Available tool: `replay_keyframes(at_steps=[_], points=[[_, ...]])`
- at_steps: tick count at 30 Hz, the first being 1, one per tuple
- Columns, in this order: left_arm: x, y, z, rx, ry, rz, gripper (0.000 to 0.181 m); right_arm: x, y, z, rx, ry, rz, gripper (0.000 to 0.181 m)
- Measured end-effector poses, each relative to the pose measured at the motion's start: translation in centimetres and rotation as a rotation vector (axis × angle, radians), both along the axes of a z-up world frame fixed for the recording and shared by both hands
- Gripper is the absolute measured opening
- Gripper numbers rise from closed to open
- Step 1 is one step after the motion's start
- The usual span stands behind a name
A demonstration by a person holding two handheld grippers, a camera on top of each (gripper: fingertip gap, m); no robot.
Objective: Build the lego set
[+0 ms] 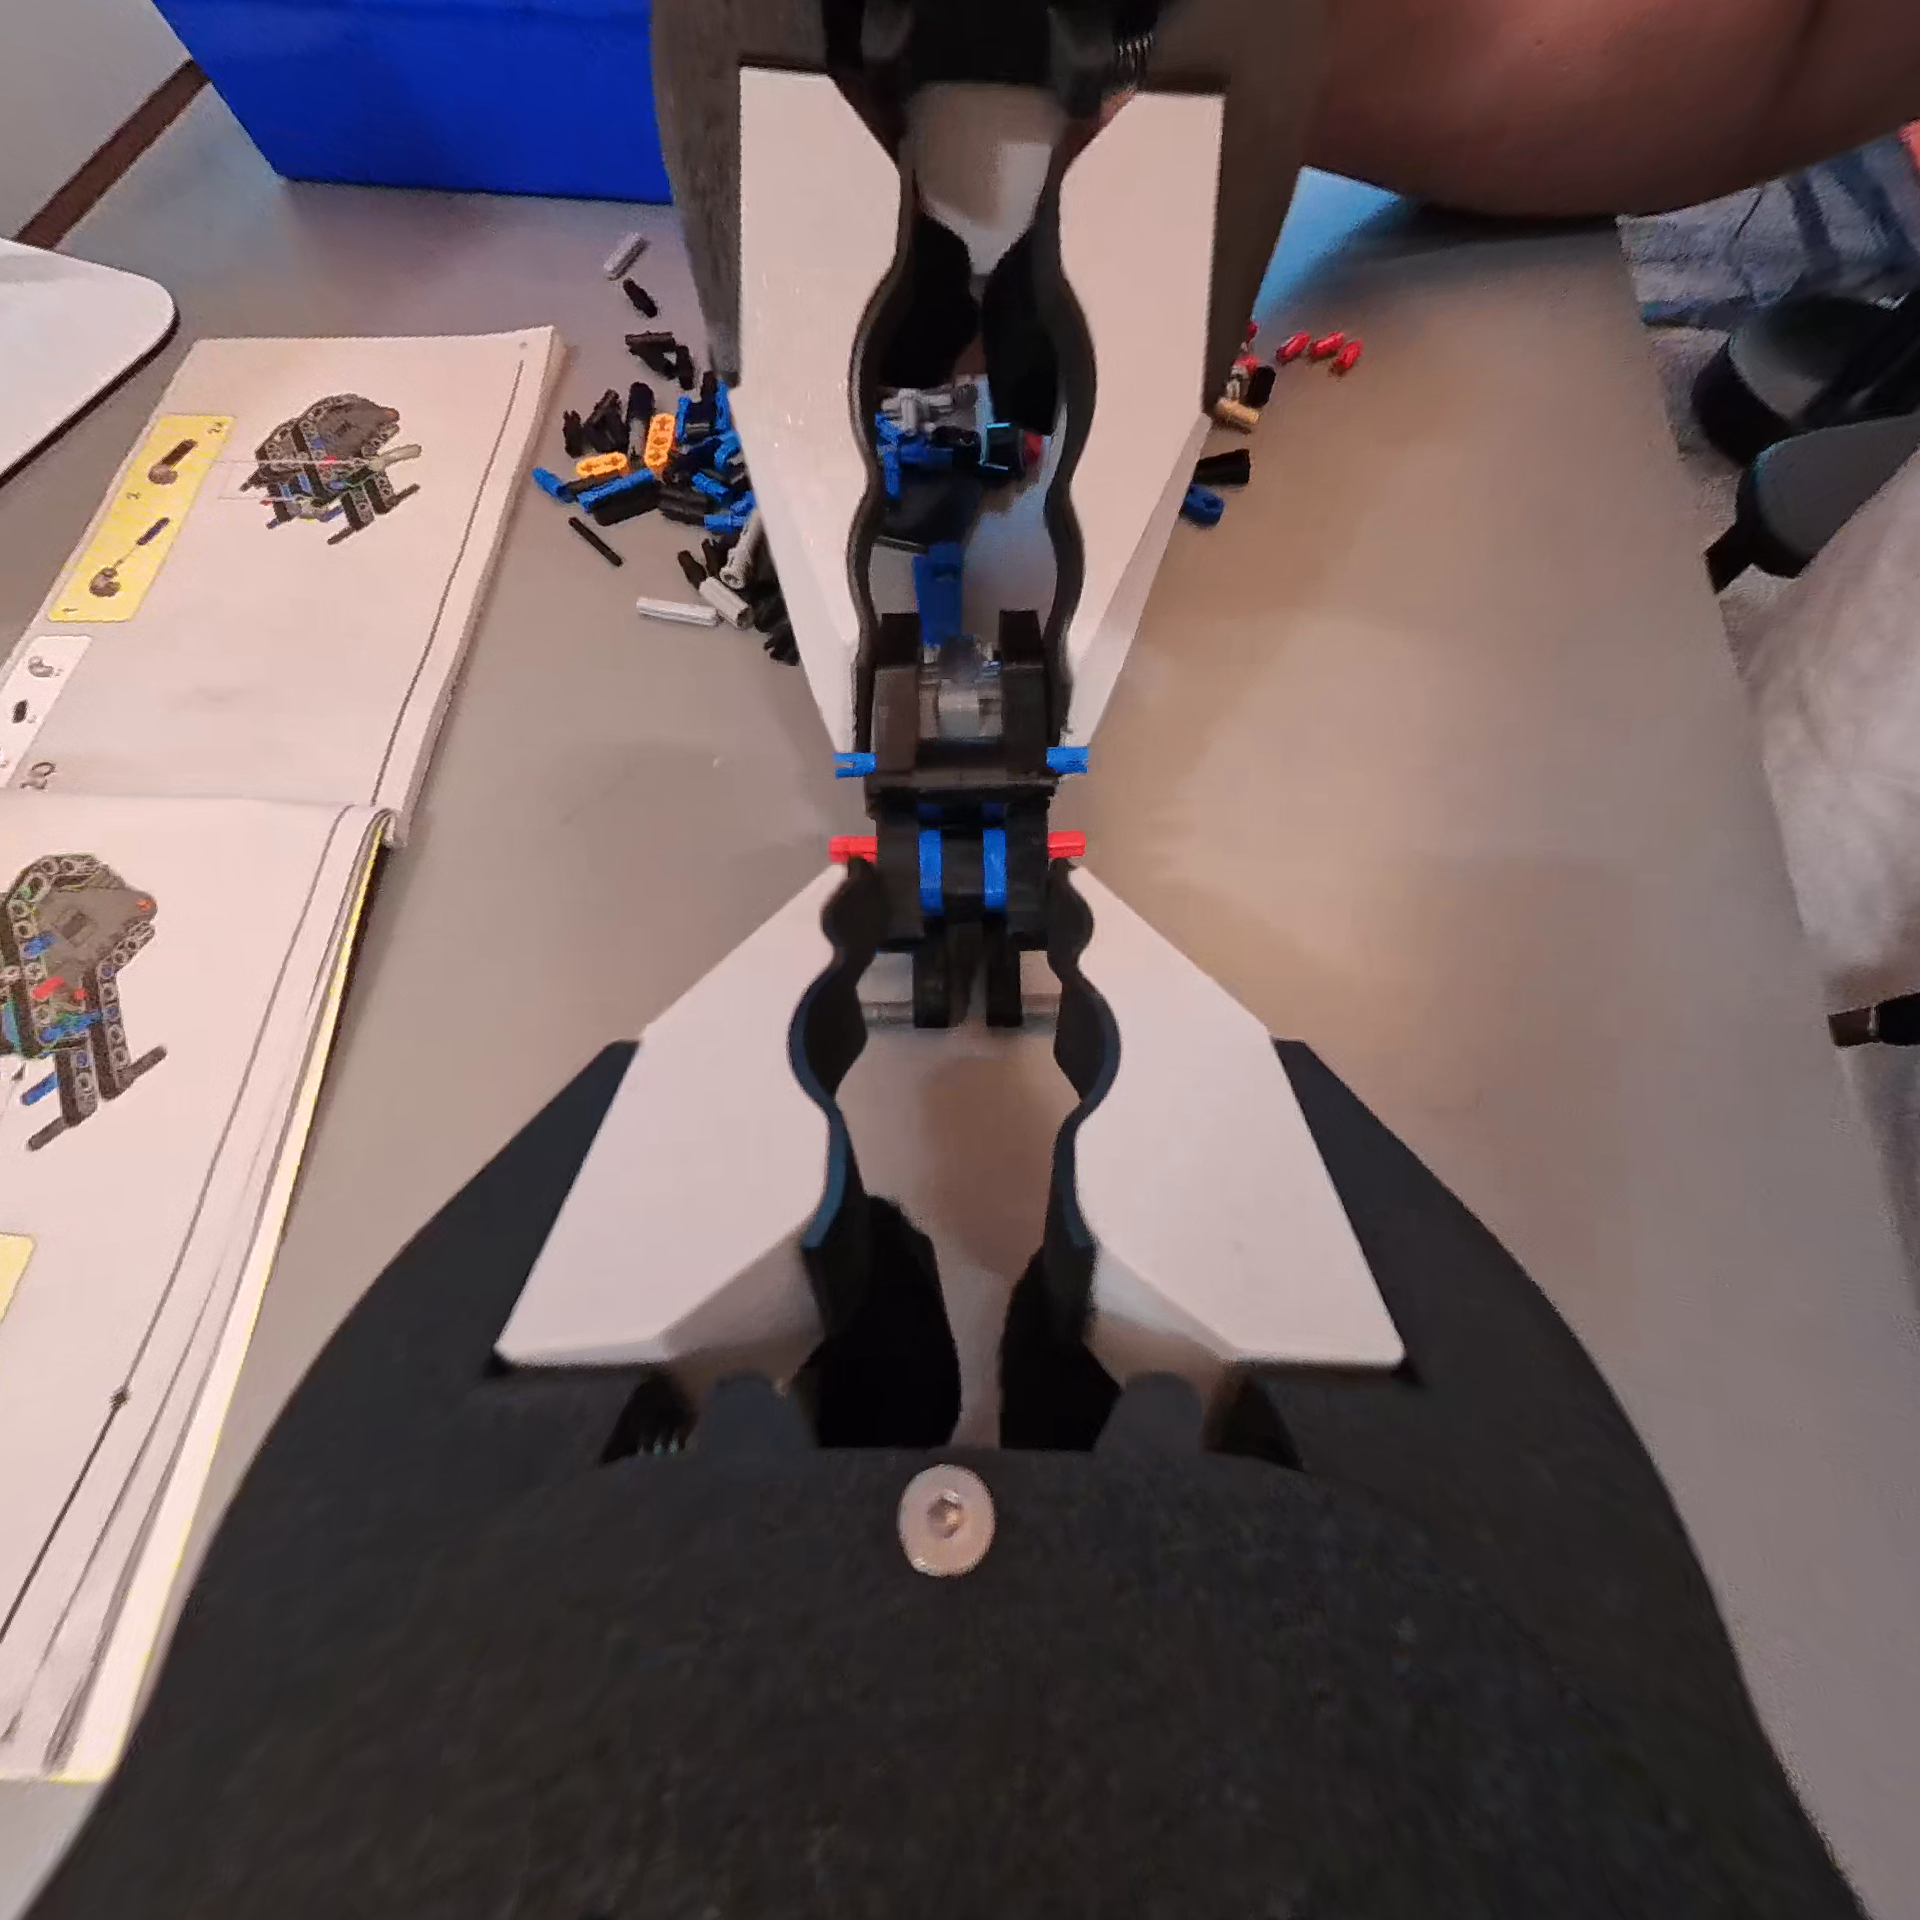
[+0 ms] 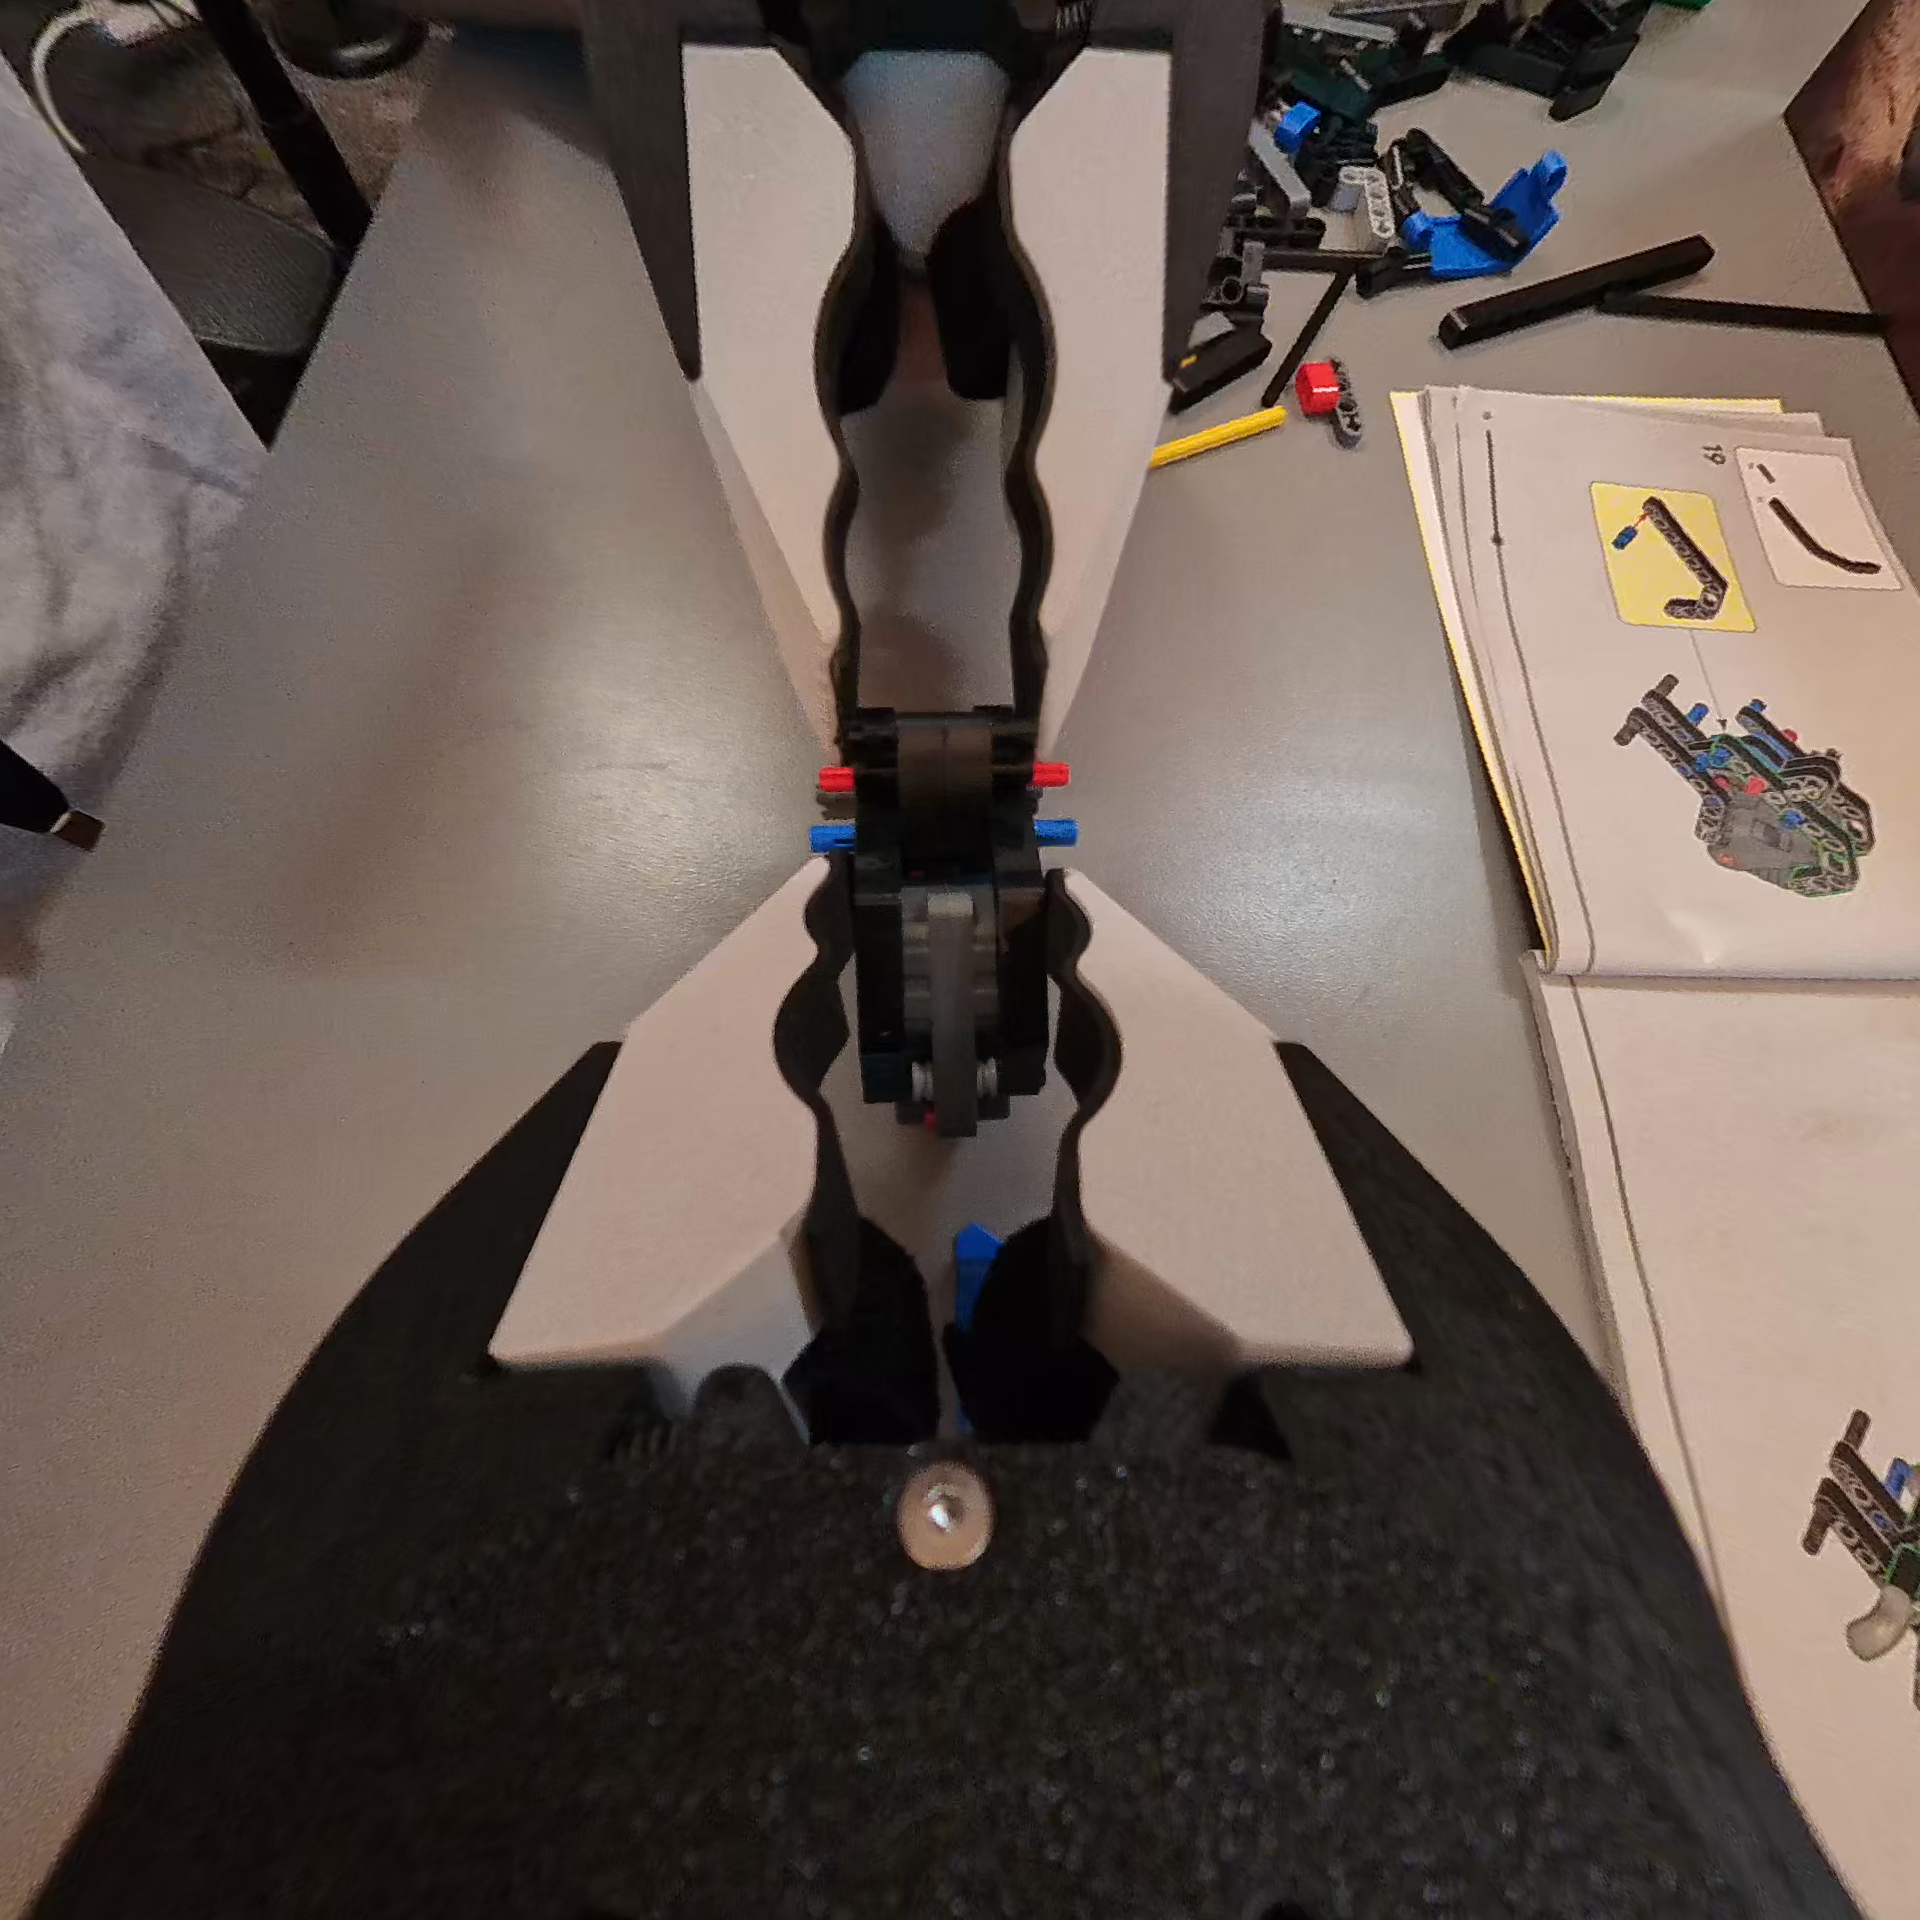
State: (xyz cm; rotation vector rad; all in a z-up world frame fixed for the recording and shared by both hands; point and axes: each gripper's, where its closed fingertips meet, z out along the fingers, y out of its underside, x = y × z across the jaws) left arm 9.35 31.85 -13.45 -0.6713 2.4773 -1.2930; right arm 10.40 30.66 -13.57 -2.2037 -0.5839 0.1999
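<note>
A small black lego assembly (image 1: 961,790) with blue and red pins sticking out of both sides is held above the grey table between the two grippers, which face each other. My left gripper (image 1: 956,883) is shut on its near end, where blue parts show. My right gripper (image 1: 961,727) comes in from the far side and is shut on the other end. In the right wrist view the same assembly (image 2: 940,800) sits in my right gripper (image 2: 940,894), with a grey wheel-like part toward the camera. The left gripper (image 2: 940,727) clamps its far end.
An open instruction booklet (image 1: 260,582) lies to the left and also shows in the right wrist view (image 2: 1714,675). Loose black, blue and orange pieces (image 1: 665,468) are piled beyond it. A blue bin (image 1: 416,94) stands at the back. More parts (image 2: 1403,187) and a yellow axle (image 2: 1216,436) lie nearby. My two grippers' fingertips are within a few centimetres of each other.
</note>
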Motion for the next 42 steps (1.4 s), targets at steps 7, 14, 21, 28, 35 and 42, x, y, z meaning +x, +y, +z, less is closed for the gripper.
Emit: replay_keyframes(at_steps=[7, 14, 21, 28, 35, 42], points=[[-0.5, 0.0, -0.5, 0.135, -0.01, 0.025, 0.03, -0.6, 0.1, 0.0, -0.015, -0.019, 0.003, 0.035], [-0.5, -0.1, -0.5, 0.117, 0.038, 0.031, 0.03, -0.6, -0.1, 0.0, -0.009, -0.009, 0.028, 0.035], [-0.6, 0.3, -0.5, 0.114, 0.012, 0.024, 0.03, 1.3, -3.2, 0.3, -0.071, -0.038, -0.013, 0.046], [-0.2, 1.1, -0.5, 0.106, 0.019, 0.034, 0.031, 2.5, -3.5, -1.9, -0.125, -0.098, -0.046, 0.051], [-0.1, 1.2, -0.5, 0.106, 0.018, 0.038, 0.031, 1.7, -2.3, -1.6, -0.058, -0.093, -0.042, 0.045], [-0.2, 1.1, -0.5, 0.107, 0.016, 0.037, 0.031, 1.6, -1.9, -1.8, -0.04, -0.141, -0.025, 0.034]])
